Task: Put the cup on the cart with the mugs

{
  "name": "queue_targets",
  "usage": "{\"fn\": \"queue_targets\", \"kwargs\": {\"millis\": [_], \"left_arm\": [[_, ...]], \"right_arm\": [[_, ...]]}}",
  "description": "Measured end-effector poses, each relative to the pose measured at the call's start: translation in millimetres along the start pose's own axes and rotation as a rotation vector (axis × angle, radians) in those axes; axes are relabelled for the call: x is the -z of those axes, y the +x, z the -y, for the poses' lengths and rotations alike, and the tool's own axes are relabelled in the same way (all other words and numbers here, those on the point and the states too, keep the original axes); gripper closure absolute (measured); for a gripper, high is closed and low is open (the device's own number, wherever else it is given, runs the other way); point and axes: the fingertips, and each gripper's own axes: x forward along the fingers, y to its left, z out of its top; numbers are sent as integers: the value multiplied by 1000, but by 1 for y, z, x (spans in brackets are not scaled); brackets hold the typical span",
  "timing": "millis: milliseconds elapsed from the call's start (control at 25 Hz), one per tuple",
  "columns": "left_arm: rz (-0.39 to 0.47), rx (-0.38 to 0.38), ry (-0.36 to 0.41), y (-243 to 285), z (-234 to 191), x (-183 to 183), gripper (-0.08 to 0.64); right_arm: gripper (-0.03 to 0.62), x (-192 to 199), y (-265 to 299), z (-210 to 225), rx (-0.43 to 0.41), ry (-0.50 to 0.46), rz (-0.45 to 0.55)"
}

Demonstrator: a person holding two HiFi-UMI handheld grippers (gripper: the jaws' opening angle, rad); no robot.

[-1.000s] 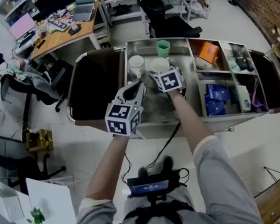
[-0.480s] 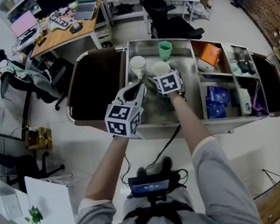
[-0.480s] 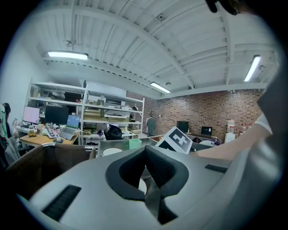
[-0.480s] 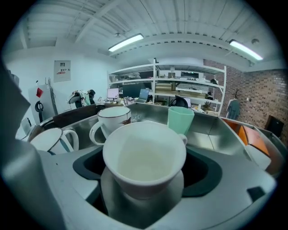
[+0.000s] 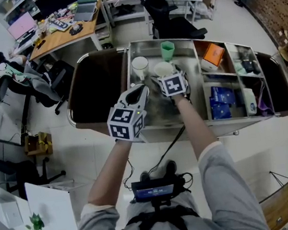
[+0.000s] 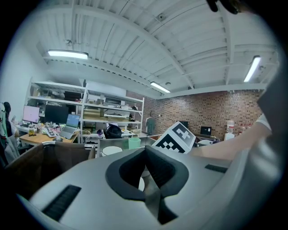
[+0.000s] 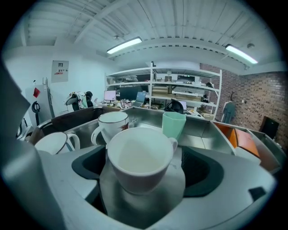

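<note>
Pale workshop floor (image 5: pixel 45 167) seen from above; wooden counter (image 5: pixel 65 39) with monitors at far left. Steel cart (image 5: pixel 213 123) across the middle, long side toward the person.

1. Bin (image 5: pixel 98 89): dark-lined, leftmost part of cart.
2. Left hand-held gripper (image 5: pixel 141 89): held over the seam between bin and steel bay (image 5: pixel 157 113), marker cube nearest the person. Jaws pressed together, nothing between them; sliver of white crockery visible beyond the tips in the left gripper view.
3. Left mug (image 7: pixel 55 143): white, at left edge of the right gripper view, handle to its right.
4. Banded mug (image 7: pixel 112 122): white, dark band round the lip, further back in the steel bay.
5. Cup (image 7: pixel 139 155): white, upright, empty, handle at far right. Standing in the steel bay with the mugs, near and in front of banded mug and green cup.
6. Right hand-held gripper (image 7: pixel 143 182): angled down into the steel bay. Jaws wide apart, just been opening; cup between them, clear gap at right pad (image 7: pixel 204 173), left pad (image 7: pixel 87 164) close beside cup wall, no squeeze visible.
7. Green cup (image 5: pixel 167 50): faceted, upright by the bay's back wall, just behind the cup.
8. Orange box (image 5: pixel 213 54): next bay rightward, at the back.
9. Blue packs (image 5: pixel 220 102): bay in front of orange box.

Rightmost bay: mixed small items, too small to tell.
</note>
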Motion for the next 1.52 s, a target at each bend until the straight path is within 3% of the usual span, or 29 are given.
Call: {"fn": "queue_targets", "kwargs": {"millis": [240,400,640,840,1120,1240,1360,1520], "left_arm": [[17,19,4,-12,4,-6,563],[32,40,10,-32,8,-9,563],[35,69,34,-64,15,-6,563],[37,91,47,-93,22,4,563],[37,111,50,-136,31,21,563],[19,114,46,-151,30,35,563],[6,117,39,-162,31,49,563],[-14,112,37,-178,27,68,563]], "right_arm": [[75,-8,-29,6,28,54,33],[75,-29,-68,4,36,76,142],[83,-33,-140,-23,-21,83,222],[246,-22,-202,-55,-73,48,297],[437,26,-253,-83,-94,20,312],[478,49,-265,-97,-108,10,296],[507,72,-277,-103,-114,69,291],[535,105,-287,-101,-49,153,288]]}}
